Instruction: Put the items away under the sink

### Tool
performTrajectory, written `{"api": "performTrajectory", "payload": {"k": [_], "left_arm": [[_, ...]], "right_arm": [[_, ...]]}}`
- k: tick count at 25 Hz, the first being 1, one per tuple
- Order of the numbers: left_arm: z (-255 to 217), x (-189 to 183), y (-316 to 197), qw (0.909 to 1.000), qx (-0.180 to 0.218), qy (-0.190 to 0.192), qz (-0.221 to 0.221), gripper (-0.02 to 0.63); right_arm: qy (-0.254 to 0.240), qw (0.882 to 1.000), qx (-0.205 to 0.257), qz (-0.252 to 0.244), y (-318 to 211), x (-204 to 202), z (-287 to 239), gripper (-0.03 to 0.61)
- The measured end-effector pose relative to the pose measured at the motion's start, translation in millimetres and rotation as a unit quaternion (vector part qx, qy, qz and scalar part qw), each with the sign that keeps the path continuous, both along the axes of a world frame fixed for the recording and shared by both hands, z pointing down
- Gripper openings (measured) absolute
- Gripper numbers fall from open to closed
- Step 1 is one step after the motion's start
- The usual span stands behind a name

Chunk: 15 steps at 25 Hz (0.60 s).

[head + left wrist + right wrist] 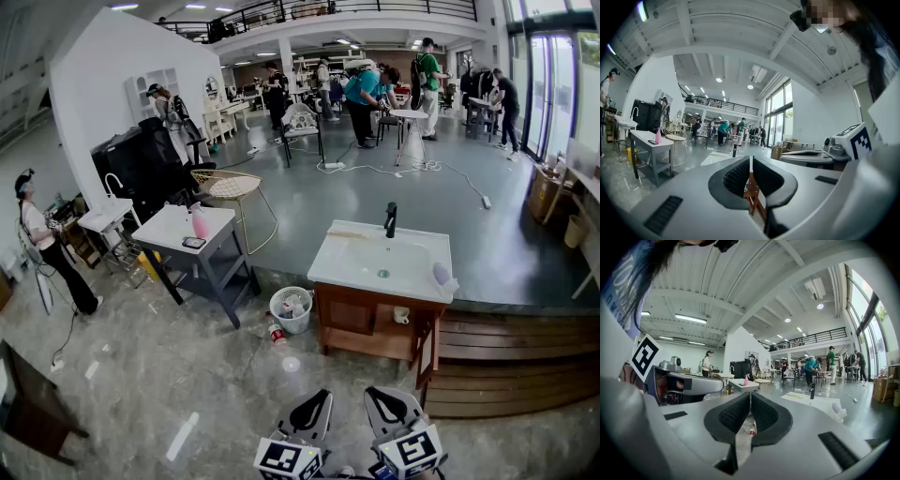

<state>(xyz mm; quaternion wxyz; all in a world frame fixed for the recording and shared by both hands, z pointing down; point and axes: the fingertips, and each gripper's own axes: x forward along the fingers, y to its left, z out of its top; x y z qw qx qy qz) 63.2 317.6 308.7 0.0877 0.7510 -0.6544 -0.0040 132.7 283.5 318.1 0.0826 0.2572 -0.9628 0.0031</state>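
Observation:
The sink unit (330, 265) stands ahead on the right, with a white top, a black faucet (390, 220) and a wooden cabinet below whose door (427, 352) hangs open. A white cup (401, 315) sits on the cabinet shelf. A white rag-like item (442, 275) lies on the sink's right edge. On the floor to the left are a white basket (292, 307) with items and a small bottle (276, 333). My left gripper (322, 395) and right gripper (373, 393) hang low and close to me, well short of the sink. Both are shut on nothing, as the left gripper (750, 160) and right gripper (750, 395) views show.
A grey table (169, 230) to the left carries a pink spray bottle (199, 222) and a dark flat device (194, 243). A wire chair (232, 187) stands behind it. Wooden steps (506, 361) run along the right. A person (42, 246) stands at far left; several people work farther back.

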Motion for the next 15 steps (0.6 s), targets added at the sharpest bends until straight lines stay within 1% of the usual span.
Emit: {"api": "performTrajectory", "payload": {"k": [7,11,15], "left_arm": [[7,7,-1,0.9999,-0.015,-0.004,0.004,0.018],[9,6,-1,0.9997,-0.022,-0.011,0.005,0.018],[13,-4,-5,0.9996,-0.027,-0.009,-0.005,0.018]], "right_arm": [[0.003,1.000,-0.013,0.010,-4,9,10,0.025],[0.004,1.000,-0.021,0.006,-6,5,15,0.025],[0.002,1.000,-0.028,0.000,-12,-4,19,0.025]]}}
